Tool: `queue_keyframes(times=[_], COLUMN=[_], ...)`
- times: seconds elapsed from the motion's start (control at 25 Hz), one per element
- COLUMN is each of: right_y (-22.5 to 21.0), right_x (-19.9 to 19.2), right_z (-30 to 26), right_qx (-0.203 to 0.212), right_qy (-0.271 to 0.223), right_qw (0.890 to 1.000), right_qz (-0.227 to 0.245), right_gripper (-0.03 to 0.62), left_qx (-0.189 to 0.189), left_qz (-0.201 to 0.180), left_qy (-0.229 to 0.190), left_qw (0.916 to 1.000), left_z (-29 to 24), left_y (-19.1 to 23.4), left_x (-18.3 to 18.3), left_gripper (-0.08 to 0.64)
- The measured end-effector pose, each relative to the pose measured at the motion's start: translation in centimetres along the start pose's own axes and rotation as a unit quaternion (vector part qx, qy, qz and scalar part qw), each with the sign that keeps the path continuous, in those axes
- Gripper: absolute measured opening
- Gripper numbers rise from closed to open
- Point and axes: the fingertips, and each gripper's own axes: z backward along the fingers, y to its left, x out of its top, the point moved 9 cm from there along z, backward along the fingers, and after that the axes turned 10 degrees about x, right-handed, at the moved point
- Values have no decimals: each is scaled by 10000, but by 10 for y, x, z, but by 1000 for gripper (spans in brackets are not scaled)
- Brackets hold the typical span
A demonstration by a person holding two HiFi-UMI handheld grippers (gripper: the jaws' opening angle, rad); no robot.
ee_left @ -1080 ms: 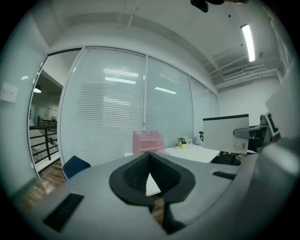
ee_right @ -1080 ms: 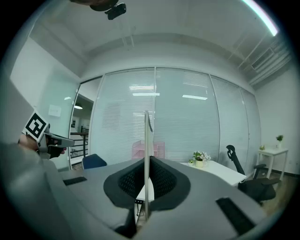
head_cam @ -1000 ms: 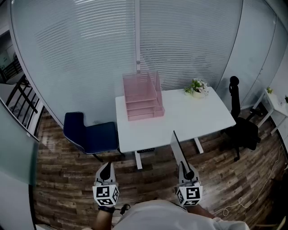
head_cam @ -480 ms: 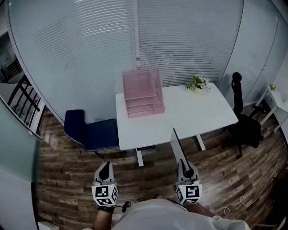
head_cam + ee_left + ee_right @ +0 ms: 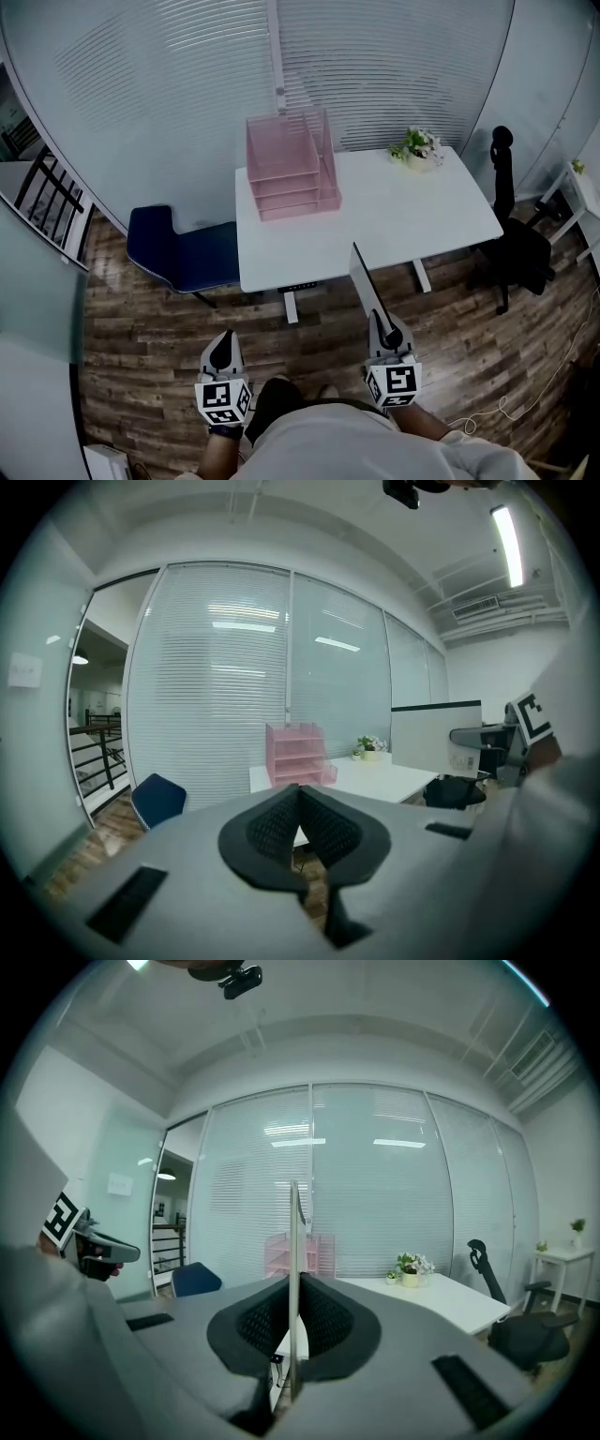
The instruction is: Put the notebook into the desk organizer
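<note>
The pink wire desk organizer (image 5: 286, 164) stands at the back left of the white desk (image 5: 403, 220). My right gripper (image 5: 386, 330) is shut on the notebook (image 5: 365, 281), which stands on edge and points toward the desk's front edge. In the right gripper view the notebook (image 5: 294, 1260) shows as a thin upright edge clamped between the pads, half hiding the organizer (image 5: 314, 1252). My left gripper (image 5: 223, 350) hangs over the wooden floor, short of the desk. Its pads (image 5: 323, 827) meet with nothing between them. The left gripper view shows the organizer (image 5: 297, 754) far ahead.
A blue chair (image 5: 178, 253) stands left of the desk and a black office chair (image 5: 516, 248) at its right. A small potted plant (image 5: 417, 148) sits at the desk's back right. Glass walls with blinds run behind the desk.
Both grippers have shifted slightly along with the person, the notebook still clamped in the right one. The desk and organizer now sit a little higher in the head view.
</note>
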Motion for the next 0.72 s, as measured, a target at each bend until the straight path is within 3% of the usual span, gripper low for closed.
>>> queue_keyframes(times=[0.16,0.48,0.72], right_y=[-6,-10,-22], right_x=[-1,23,66], right_z=[-24,-131,-236], right_qx=[26,-69,-377], right_qy=[68,71,14], right_qw=[10000,9993,9955], right_qz=[28,369,866], right_gripper=[23,23,23], left_qx=[37,-179,-490], left_qz=[35,294,239], left_qy=[57,108,-27], left_qw=[10000,9993,9985], left_z=[-15,-112,-205], left_y=[8,52,97], left_x=[-4,-6,27], left_gripper=[8,8,8])
